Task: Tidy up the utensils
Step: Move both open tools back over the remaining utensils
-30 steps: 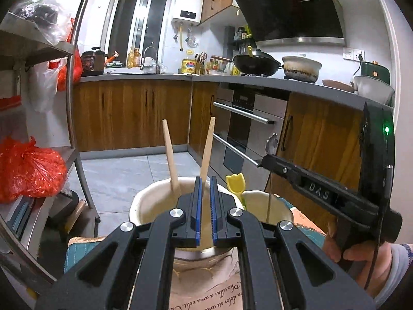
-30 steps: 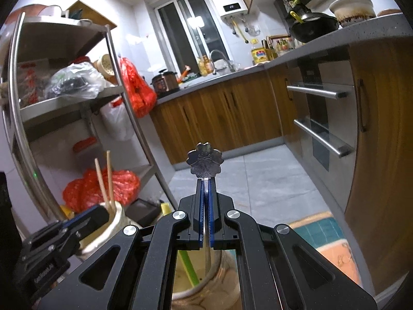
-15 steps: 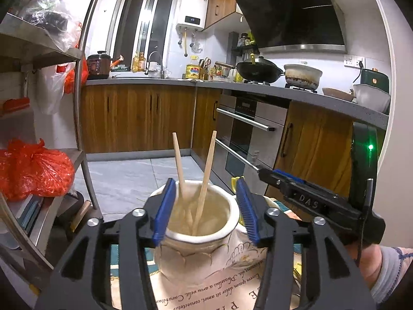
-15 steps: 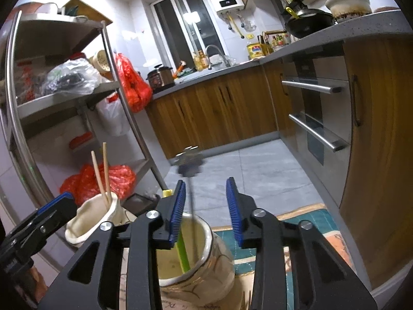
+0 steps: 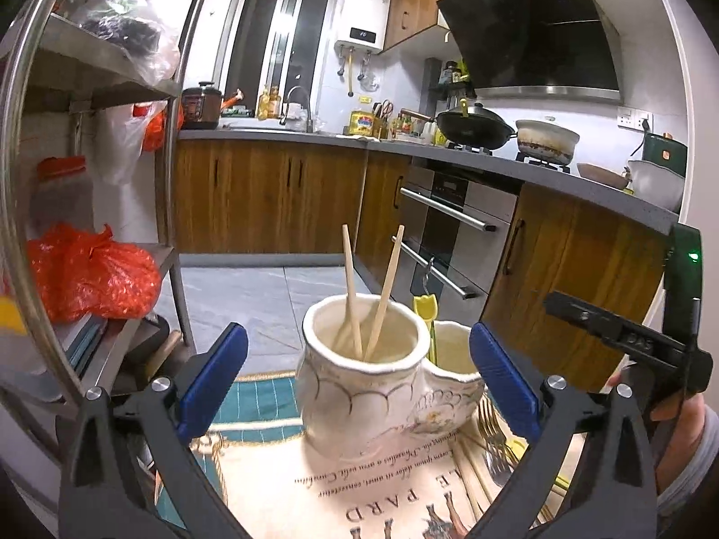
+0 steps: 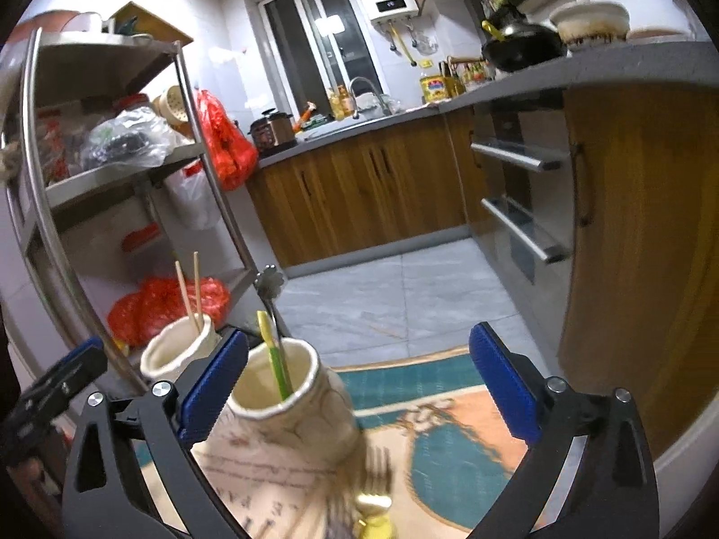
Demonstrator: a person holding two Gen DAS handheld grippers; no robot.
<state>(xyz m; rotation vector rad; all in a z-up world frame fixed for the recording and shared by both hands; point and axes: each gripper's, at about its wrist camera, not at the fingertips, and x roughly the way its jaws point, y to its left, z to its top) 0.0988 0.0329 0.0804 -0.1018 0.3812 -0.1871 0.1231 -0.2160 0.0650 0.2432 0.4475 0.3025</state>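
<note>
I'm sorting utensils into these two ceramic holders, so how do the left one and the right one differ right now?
The left holder holds two wooden chopsticks; the right holder holds a green-handled utensil and a flower-topped metal one. The left looks rounder with scalloped lines. Both are cream ceramic on the printed mat.

Two jars side by side on the mat

Chopsticks stand in the left jar; the right jar holds a spoon. Forks lie on the mat beside it.

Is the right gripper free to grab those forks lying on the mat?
Probably yes. The right gripper is open and holds nothing, and the forks lie on the mat just below it beside the ceramic jar, which crowds its left side slightly.
</note>
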